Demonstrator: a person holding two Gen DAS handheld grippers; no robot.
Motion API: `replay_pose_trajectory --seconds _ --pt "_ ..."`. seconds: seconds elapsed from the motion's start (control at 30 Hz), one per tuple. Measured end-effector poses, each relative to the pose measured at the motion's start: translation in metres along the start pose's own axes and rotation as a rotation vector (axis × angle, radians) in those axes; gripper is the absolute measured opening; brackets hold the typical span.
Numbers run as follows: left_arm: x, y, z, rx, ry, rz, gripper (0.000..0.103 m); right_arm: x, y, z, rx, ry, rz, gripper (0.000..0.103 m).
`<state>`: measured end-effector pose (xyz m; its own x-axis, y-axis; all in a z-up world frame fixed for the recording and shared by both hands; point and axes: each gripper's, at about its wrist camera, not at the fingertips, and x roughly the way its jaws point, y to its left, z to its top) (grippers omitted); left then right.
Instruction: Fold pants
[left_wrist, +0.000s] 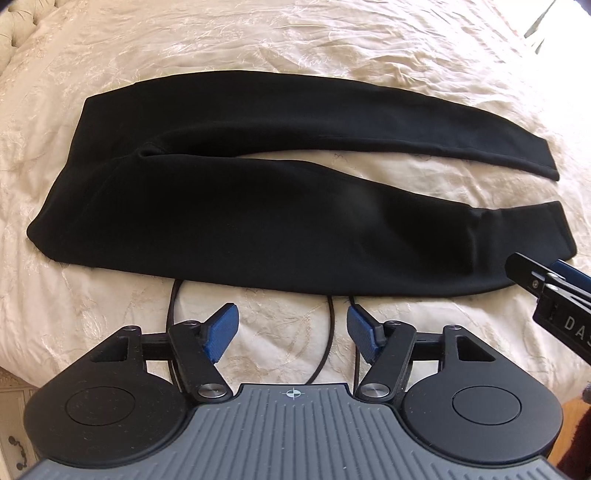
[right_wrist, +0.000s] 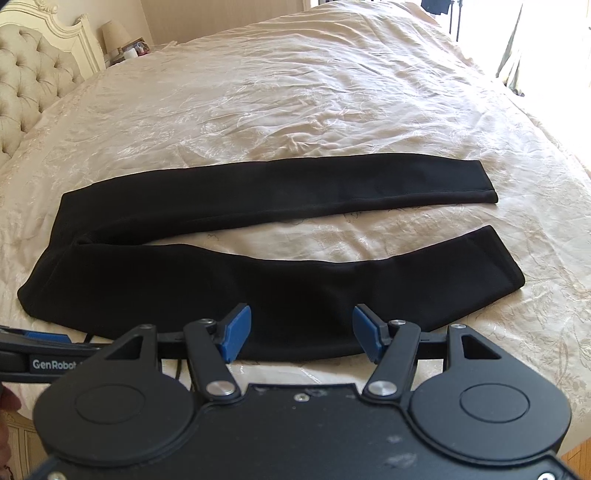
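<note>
Pants (left_wrist: 258, 206) are lying flat on the bed (left_wrist: 295, 55), waistband at left, both legs running right with a narrow gap between them (black fabric on cream cover). Left gripper (left_wrist: 292, 334) is hovering over the near edge, fingers apart, holding nothing. Right gripper (right_wrist: 301, 334) is likewise standing open, empty, over the near leg.
</note>
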<state>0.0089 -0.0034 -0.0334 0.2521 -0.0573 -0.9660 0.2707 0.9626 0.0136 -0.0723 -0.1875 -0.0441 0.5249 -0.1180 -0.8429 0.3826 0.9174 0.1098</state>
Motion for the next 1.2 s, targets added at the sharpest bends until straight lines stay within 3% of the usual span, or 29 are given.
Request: replay_pose_trajectory --seconds 0.33,0.57,0.9,1.2 --pt "0.011 -0.008 0.007 -0.001 -0.039 0.065 0.062 0.015 -0.058 -0.003 0.163 -0.045 -0.233 0.064" --pt "0.021 -0.019 0.015 0.019 0.019 0.026 0.062 0.044 -0.112 -0.003 0.328 0.060 -0.233 0.063" --pt "0.017 -0.028 0.027 0.040 -0.003 0.042 0.062 0.072 -0.182 0.005 0.486 0.067 -0.335 0.064" --pt "0.026 -0.032 0.035 0.040 0.023 0.071 0.062 0.098 -0.208 0.004 0.573 0.109 -0.295 0.064"
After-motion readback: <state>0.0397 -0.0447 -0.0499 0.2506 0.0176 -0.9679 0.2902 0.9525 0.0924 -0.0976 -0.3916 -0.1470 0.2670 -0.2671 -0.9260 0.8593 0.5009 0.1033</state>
